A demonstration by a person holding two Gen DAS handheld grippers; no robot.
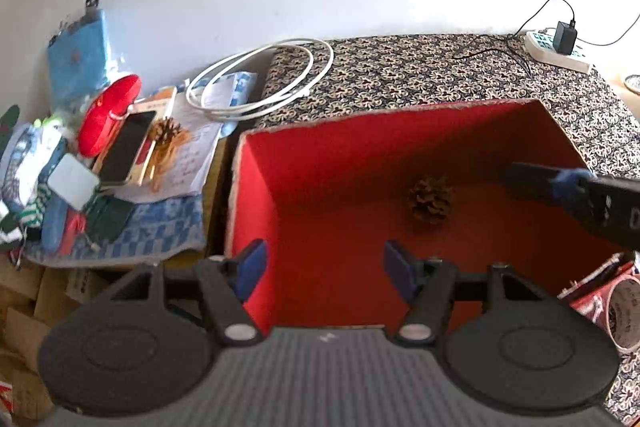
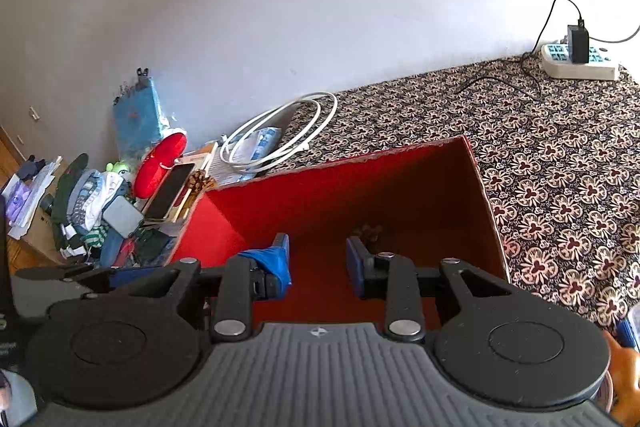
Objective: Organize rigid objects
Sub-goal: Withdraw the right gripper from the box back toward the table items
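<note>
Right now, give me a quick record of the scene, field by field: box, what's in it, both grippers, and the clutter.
box: red box, open top, on a patterned cloth
contents: one pine cone on the floor of the box
left gripper: open, nothing between the jaws
right gripper: open, nothing held
clutter: phone, second pine cone, white cable left of the box

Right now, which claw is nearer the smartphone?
Left. The left claw hangs over the red box near its left wall, with the smartphone just beyond that wall. The right claw is farther right over the same box.
</note>
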